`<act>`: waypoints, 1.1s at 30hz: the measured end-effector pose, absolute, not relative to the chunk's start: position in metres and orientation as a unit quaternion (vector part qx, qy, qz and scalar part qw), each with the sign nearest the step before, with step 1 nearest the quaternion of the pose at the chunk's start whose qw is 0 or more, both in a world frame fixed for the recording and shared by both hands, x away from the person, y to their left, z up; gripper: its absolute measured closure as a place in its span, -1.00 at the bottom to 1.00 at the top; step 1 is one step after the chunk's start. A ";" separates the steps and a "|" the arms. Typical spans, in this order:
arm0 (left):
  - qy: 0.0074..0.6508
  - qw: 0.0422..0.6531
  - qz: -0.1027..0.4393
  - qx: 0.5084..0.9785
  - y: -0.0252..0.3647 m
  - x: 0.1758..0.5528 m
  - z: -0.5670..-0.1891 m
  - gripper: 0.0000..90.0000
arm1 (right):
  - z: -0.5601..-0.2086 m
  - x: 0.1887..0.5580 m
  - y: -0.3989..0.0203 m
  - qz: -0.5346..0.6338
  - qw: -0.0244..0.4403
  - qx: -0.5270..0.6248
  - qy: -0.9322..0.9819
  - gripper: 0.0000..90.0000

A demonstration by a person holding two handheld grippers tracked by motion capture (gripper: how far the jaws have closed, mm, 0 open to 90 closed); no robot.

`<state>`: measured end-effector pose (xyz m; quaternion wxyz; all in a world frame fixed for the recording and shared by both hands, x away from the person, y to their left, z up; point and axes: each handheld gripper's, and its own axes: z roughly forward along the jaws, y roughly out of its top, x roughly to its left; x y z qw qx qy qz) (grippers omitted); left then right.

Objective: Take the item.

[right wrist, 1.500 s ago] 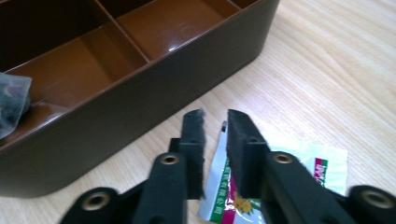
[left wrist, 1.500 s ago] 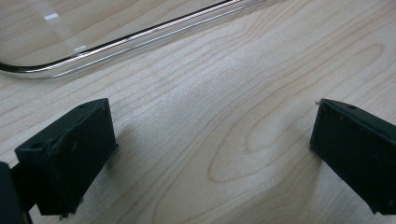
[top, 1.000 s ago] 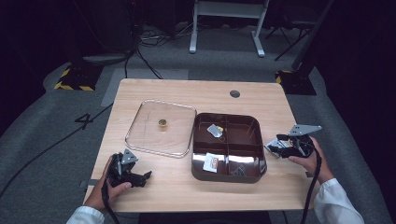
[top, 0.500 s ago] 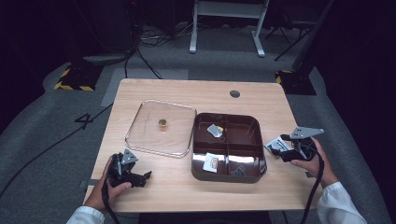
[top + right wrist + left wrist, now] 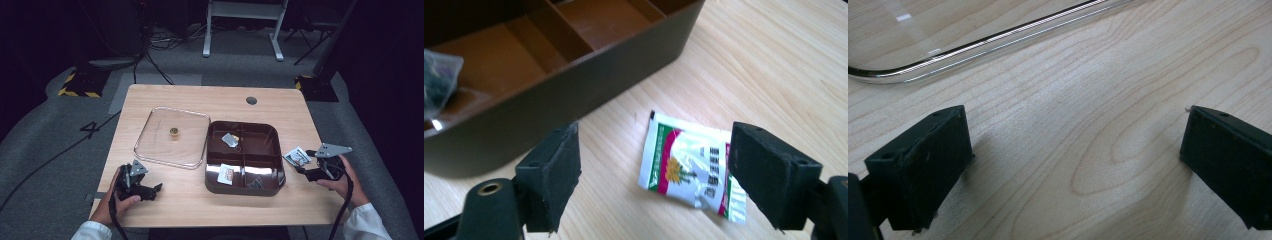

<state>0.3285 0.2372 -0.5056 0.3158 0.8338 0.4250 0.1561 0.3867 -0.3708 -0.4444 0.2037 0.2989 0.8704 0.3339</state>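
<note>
Resting low at the near left of the wooden surface [image 5: 300,115], the left gripper [image 5: 145,187] has its fingers [image 5: 928,165] spread wide over bare wood, just short of the clear lid's [image 5: 172,137] rim. At the near right, the right gripper [image 5: 307,170] holds its fingers [image 5: 551,177] wide on either side of a small foil sachet [image 5: 686,162], which lies flat just beside the brown compartment tray [image 5: 270,182]. Farther in, the tray holds a few packets [image 5: 226,174]. A small gold object [image 5: 173,131] sits on the lid.
</note>
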 end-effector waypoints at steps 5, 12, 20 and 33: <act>0.425 0.316 0.156 0.834 0.237 0.328 -0.506 -0.99 | -0.450 0.380 -0.378 0.333 0.206 0.304 0.868 -0.52; 0.425 0.316 0.156 0.834 0.237 0.328 -0.506 -0.99 | -0.464 0.373 -0.386 0.332 0.202 0.314 0.866 -0.52; 0.425 0.316 0.156 0.834 0.237 0.328 -0.506 -0.99 | -0.478 0.365 -0.395 0.331 0.195 0.330 0.862 -0.52; 0.425 0.316 0.156 0.834 0.237 0.328 -0.506 -0.99 | -0.499 0.354 -0.413 0.351 0.180 0.370 0.841 -0.54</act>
